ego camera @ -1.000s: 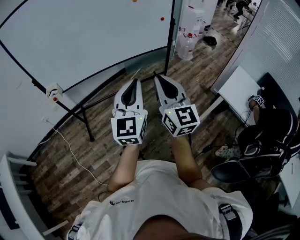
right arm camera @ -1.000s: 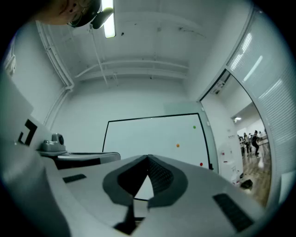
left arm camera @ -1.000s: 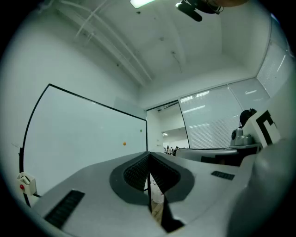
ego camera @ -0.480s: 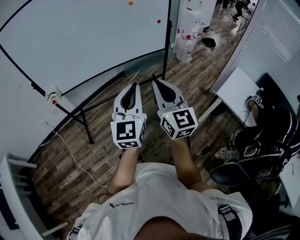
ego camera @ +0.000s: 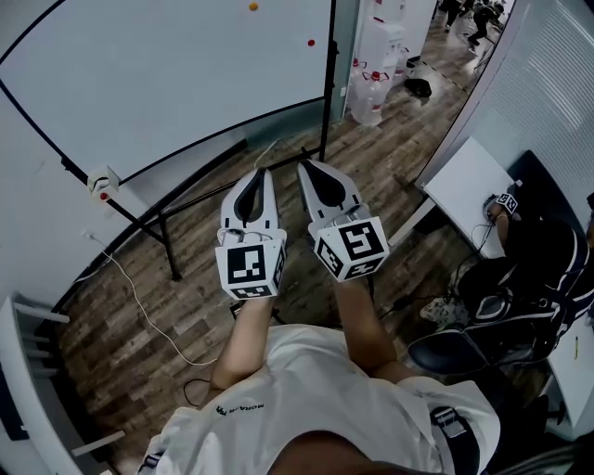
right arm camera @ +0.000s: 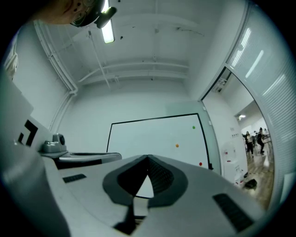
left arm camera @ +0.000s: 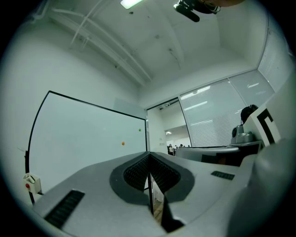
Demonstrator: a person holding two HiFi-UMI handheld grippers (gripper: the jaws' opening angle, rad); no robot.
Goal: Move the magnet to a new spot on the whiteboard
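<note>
The whiteboard (ego camera: pixel 167 74) stands on a frame ahead of me. On it, near its right edge, sit an orange magnet (ego camera: pixel 252 6) and a red magnet (ego camera: pixel 311 42). The right gripper view shows the orange magnet (right arm camera: pixel 177 146), the red magnet (right arm camera: pixel 200 164) and a green magnet (right arm camera: pixel 194 127) above them. The left gripper view catches the orange magnet (left arm camera: pixel 122 143) and the green magnet (left arm camera: pixel 139 130). My left gripper (ego camera: pixel 262 173) and right gripper (ego camera: pixel 303 165) are side by side, pointing at the board from well short of it. Both are shut with nothing between the jaws.
The board's stand legs (ego camera: pixel 167 241) and a cable (ego camera: pixel 139 306) lie on the wood floor ahead. Water bottles (ego camera: pixel 371 79) stand right of the board. At the right are a white table (ego camera: pixel 469 181) and a seated person (ego camera: pixel 538 269).
Both grippers have edged forward toward the whiteboard, still side by side and shut. The board's magnets sit slightly lower and further left in the head view.
</note>
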